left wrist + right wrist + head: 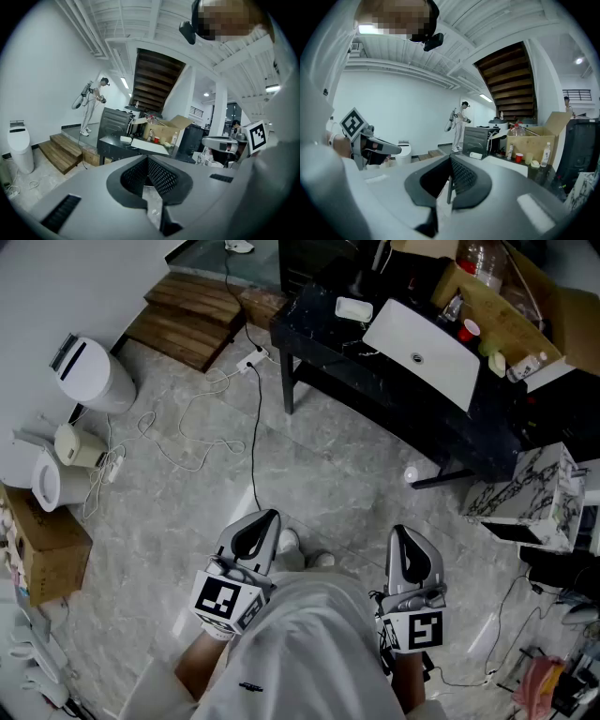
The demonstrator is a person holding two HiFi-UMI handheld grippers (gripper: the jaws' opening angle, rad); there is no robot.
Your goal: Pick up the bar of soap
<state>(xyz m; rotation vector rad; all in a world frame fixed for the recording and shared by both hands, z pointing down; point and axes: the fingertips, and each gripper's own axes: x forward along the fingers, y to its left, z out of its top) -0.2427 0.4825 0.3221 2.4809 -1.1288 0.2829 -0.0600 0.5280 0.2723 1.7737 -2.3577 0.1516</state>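
Low in the head view, close against the person's body, the left gripper [266,518] sits at lower centre-left with its jaws pressed together and nothing between them. The right gripper [404,534] at lower centre-right is likewise closed and empty. Each carries a cube with a black-and-white square marker [221,600] facing the camera, a pattern and not readable print. Beyond the jaws lies pale marbled floor [309,474], crossed by a black cable [256,427] that runs up the frame to a white power strip [251,360]. Farther on, in the upper right, stands a black surface [319,310]. The bar of soap [353,308] appears to be the small white block lying on its left part, well apart from both grippers, though at this distance it may be soap in a dish. Just right of it lies a white slab [412,343] with a small hole, then a red cup [469,330] and a bottle [525,367] whose label is too small to read. An open cardboard box [525,296] is at the top right. Wooden steps [192,317] fill the upper left.
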